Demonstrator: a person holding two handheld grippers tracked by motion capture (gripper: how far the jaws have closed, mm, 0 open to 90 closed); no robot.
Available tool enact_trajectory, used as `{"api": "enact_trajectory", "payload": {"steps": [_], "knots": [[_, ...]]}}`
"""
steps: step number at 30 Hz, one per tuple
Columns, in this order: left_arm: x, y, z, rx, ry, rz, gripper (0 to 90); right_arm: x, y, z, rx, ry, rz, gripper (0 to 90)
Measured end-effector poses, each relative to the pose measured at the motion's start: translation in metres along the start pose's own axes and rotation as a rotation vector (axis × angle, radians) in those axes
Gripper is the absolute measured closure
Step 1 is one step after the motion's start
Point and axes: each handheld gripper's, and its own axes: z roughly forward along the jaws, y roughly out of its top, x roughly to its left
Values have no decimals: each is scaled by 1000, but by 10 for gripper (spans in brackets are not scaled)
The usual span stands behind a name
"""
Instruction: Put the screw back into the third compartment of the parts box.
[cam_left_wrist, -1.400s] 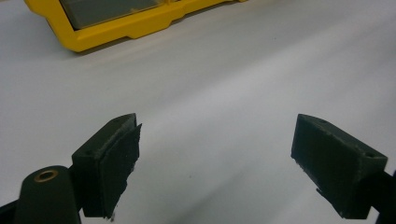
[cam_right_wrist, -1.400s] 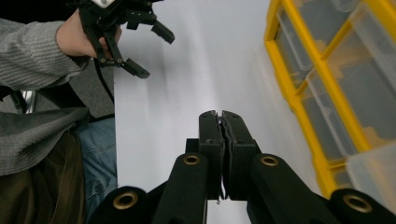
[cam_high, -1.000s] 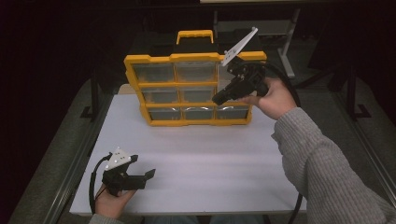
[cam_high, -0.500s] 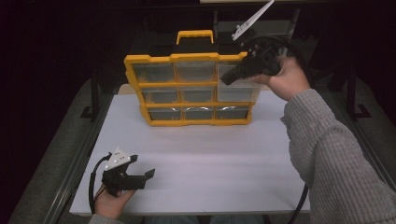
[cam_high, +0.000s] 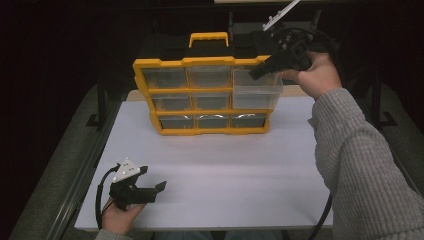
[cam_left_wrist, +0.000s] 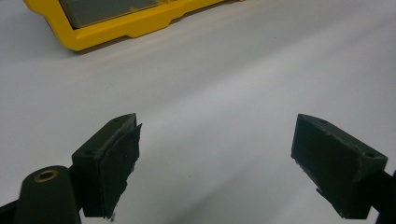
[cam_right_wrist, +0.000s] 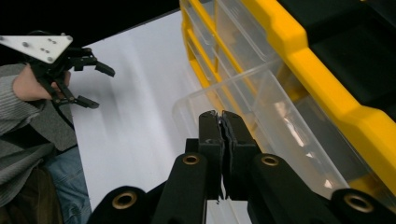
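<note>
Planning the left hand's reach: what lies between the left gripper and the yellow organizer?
Nothing: in the high view, bare white tabletop separates the open left gripper from the yellow organizer.

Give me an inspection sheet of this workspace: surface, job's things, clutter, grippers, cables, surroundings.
Surface: white rectangular tabletop, bare in front of the organizer.
Job's things: yellow plastic drawer organizer with a black and yellow carry handle stands upright at the far side; its clear plastic top-right drawer is pulled partly out, the other drawers are in.
Clutter: nothing seen.
Grippers: left gripper rests low at the near left edge, fingers wide apart and empty. Right gripper is at the pulled-out drawer, fingers pressed together; whether they pinch its rim is unclear.
Cables: black cable loops beside the left hand; another hangs below the right sleeve.
Surroundings: dark; metal frame legs beside the table.
</note>
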Motion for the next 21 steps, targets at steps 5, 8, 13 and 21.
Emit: {"api": "enact_trajectory", "payload": {"steps": [5,8,13,21], "knots": [[2,0,-1,7,2,16,146,-5,-1,4,10,-11,27,860],[1,0,0,-3,1,9,146,-6,-1,8,19,-12,35,861],[1,0,0,-4,-1,5,146,-11,-2,16,35,-11,35,860],[2,-1,0,-7,-1,3,146,-18,-9,30,50,-12,64,790]]}}
